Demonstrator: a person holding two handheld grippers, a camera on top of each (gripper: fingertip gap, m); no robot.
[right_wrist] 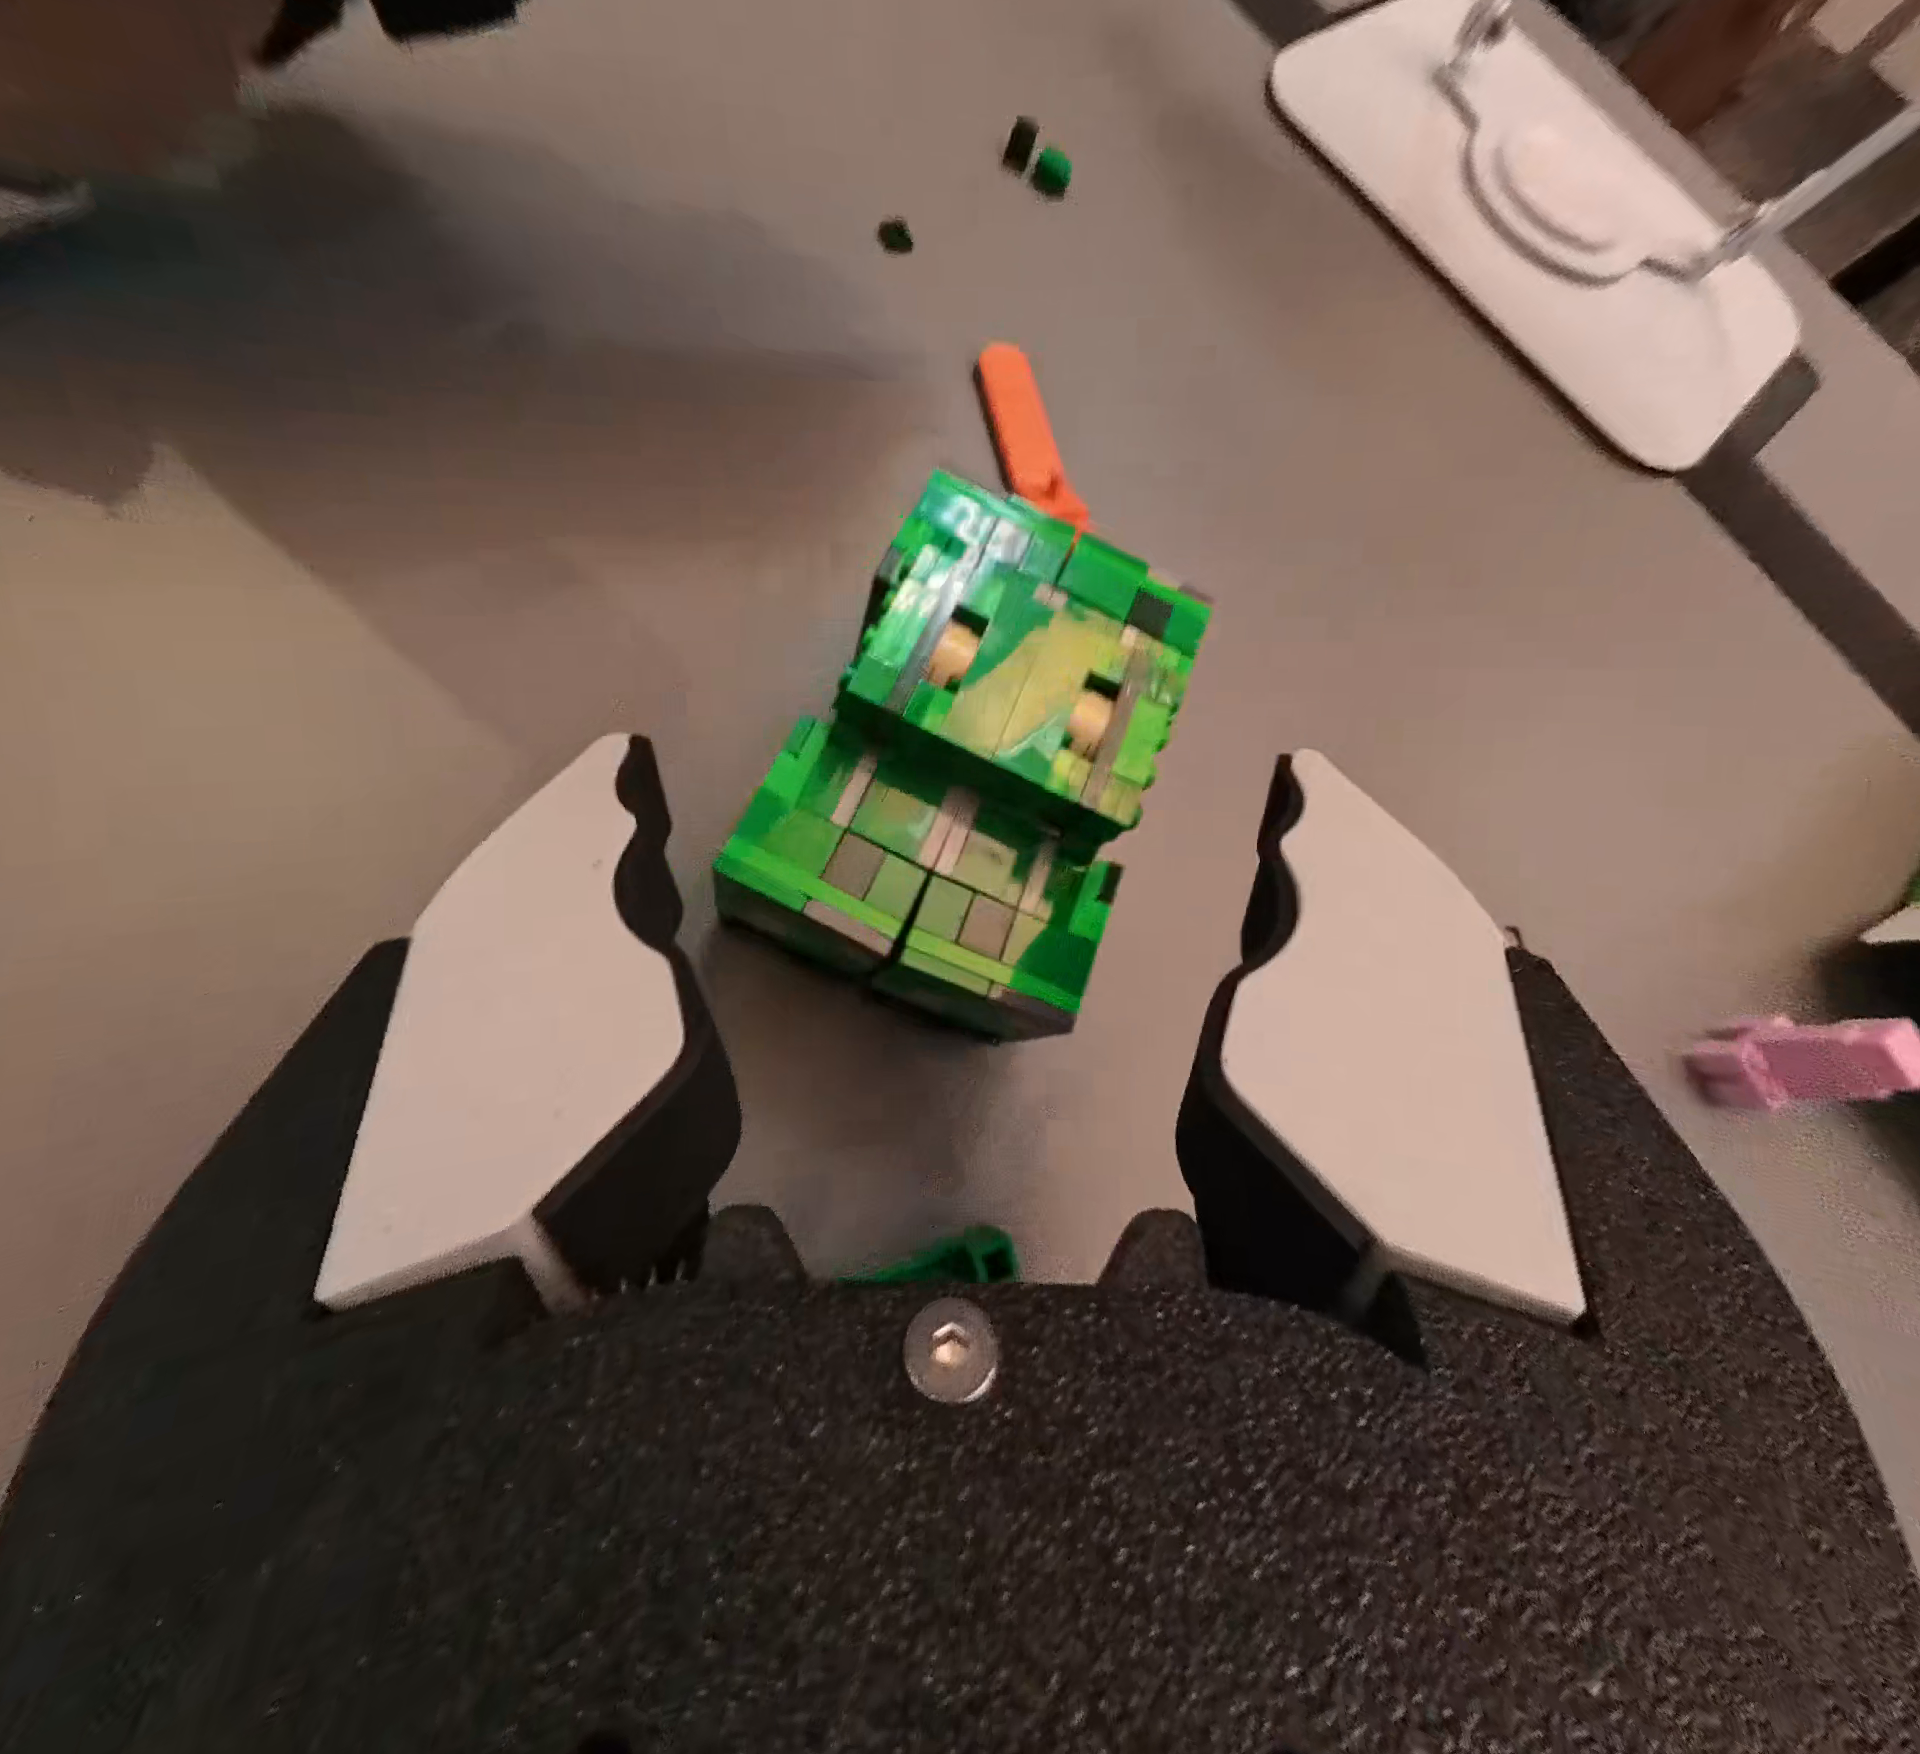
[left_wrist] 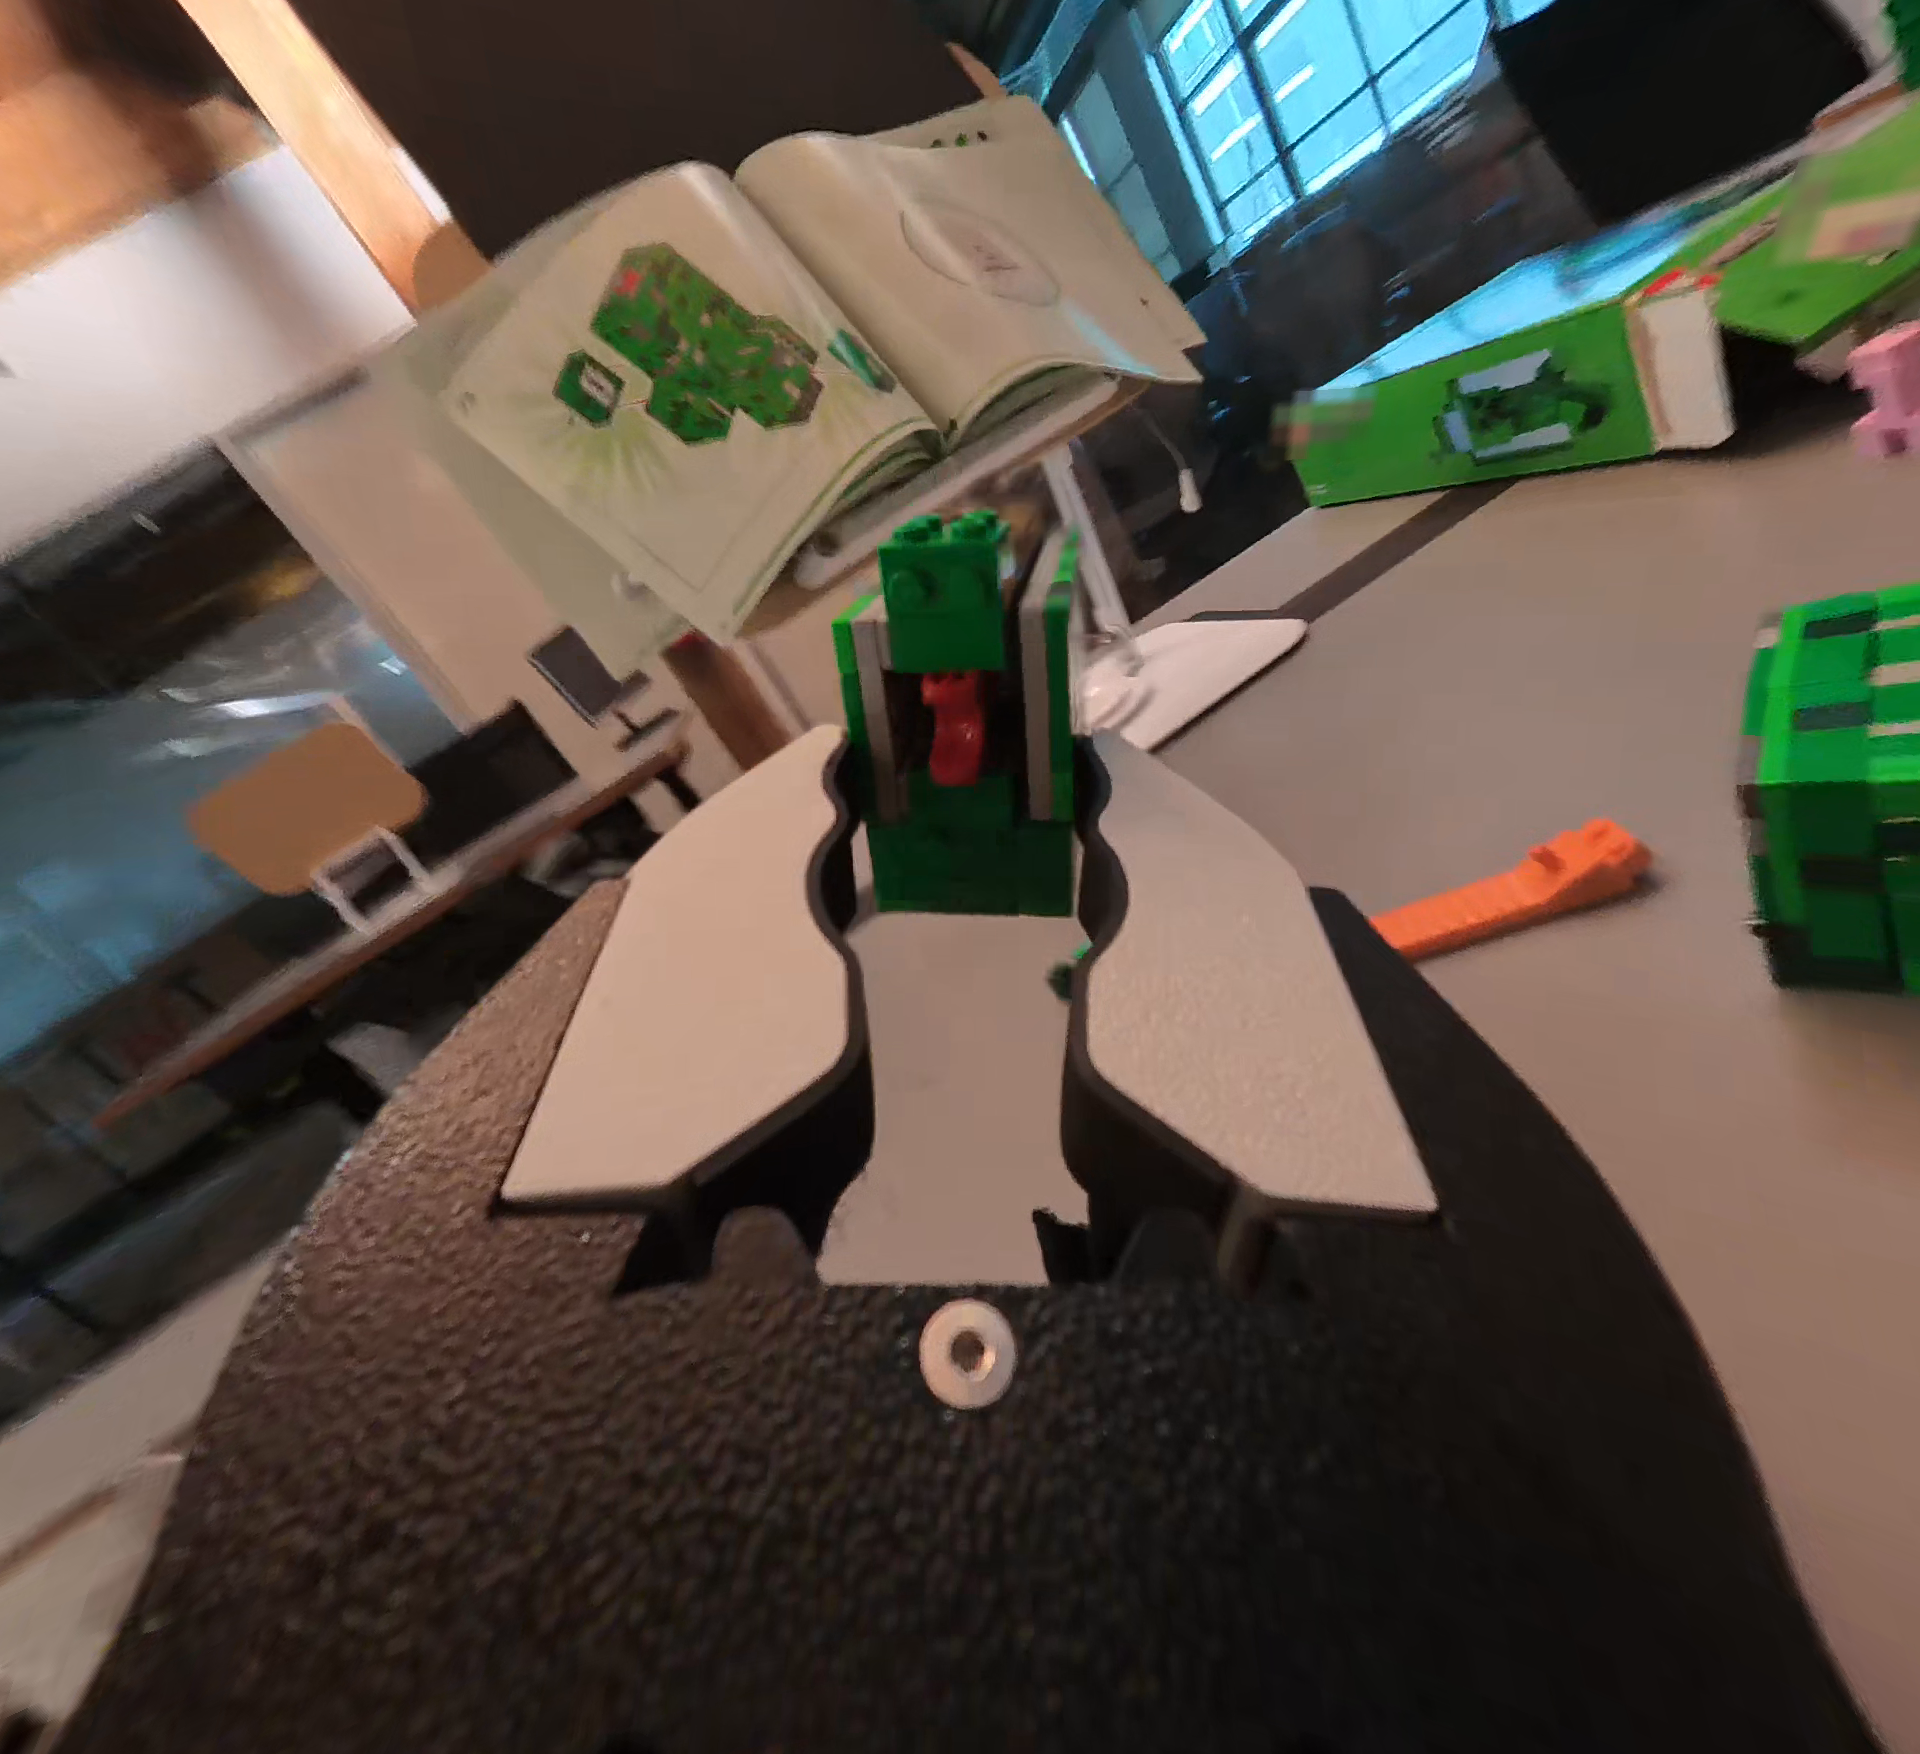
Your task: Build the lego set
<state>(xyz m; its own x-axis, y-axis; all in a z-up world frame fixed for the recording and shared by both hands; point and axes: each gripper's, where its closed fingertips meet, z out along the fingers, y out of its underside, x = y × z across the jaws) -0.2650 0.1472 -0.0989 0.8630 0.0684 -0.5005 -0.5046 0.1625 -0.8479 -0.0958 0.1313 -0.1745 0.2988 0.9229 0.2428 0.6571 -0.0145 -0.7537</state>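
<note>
In the left wrist view my left gripper [left_wrist: 966,769] is shut on a small green lego assembly [left_wrist: 961,728] with grey side strips and a red piece inside, held upright above the grey table [left_wrist: 1507,769]. A bigger green blocky lego build [left_wrist: 1839,790] stands at the right edge. In the right wrist view that green build [right_wrist: 987,769] stands on the table [right_wrist: 416,613] just ahead of my right gripper [right_wrist: 961,769], which is open and empty with a finger on either side. An orange brick separator [right_wrist: 1023,426] lies just behind the build; it also shows in the left wrist view [left_wrist: 1517,883].
An open instruction booklet [left_wrist: 790,343] rests on a stand with a white base [right_wrist: 1538,218]. A green set box [left_wrist: 1507,405] lies at the back right. Small dark green pieces [right_wrist: 1039,156] lie beyond the separator. A pink lego piece [right_wrist: 1808,1060] lies at the right. Across from one pair of fingers to the other is roughly 20 cm. Both grippers' tips are roughly 12 cm from the orange brick separator [right_wrist: 1023,426]. Seen from the left wrist view [left_wrist: 1450,907] as well.
</note>
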